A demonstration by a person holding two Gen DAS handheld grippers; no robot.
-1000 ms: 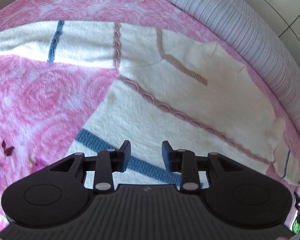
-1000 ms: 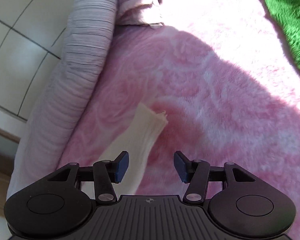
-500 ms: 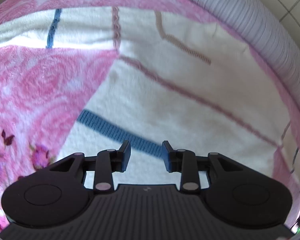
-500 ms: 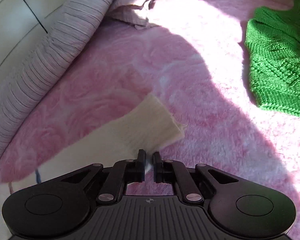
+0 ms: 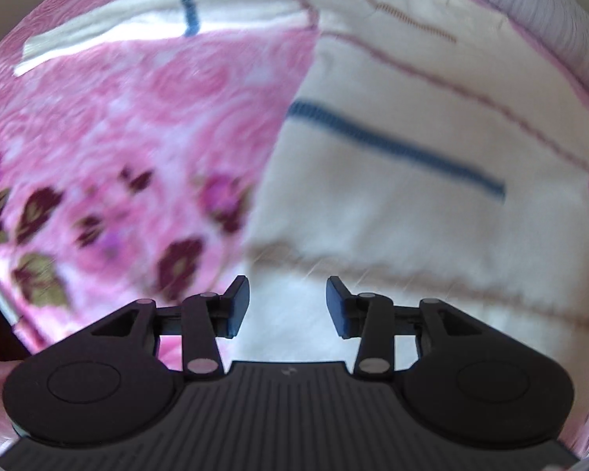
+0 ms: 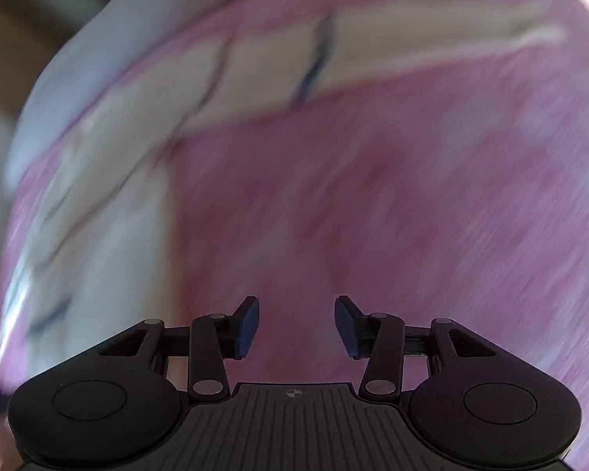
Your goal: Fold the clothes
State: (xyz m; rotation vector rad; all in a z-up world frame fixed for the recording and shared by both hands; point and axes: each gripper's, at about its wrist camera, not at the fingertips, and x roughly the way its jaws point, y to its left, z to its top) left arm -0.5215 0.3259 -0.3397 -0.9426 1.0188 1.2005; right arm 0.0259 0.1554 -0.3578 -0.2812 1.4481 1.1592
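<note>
Since a second ago both my grippers have swung sideways across the bed: the left gripper [image 5: 288, 306] now sits over the sweater's bottom hem instead of its blue stripe, and the right gripper [image 6: 297, 327], which had pinched the sleeve cuff half a second back, has let go and now hovers over bare blanket.

No brand, label or readable writing shows on anything; only a small mark on each gripper's ribbed housing, too small to read.

My left tongs are opening, about half apart, with nothing between the pads; the cream knit lies under them. My right tongs are also opening, roughly half apart, empty.

The cream sweater [image 5: 392, 204] lies flat on the pink rose-patterned blanket [image 5: 145, 117], body to the right in the left wrist view, one sleeve [image 5: 145, 23] stretched along the top. It has a blue stripe [image 5: 396, 149] across the body, another blue band on the sleeve, thin pinkish-brown cable lines and a tan ribbed hem. A grey striped bolster [image 5: 549, 11] runs along the far edge.

In the right wrist view, heavily blurred, the sweater [image 6: 129, 180] lies at the left with a sleeve along the top.
</note>
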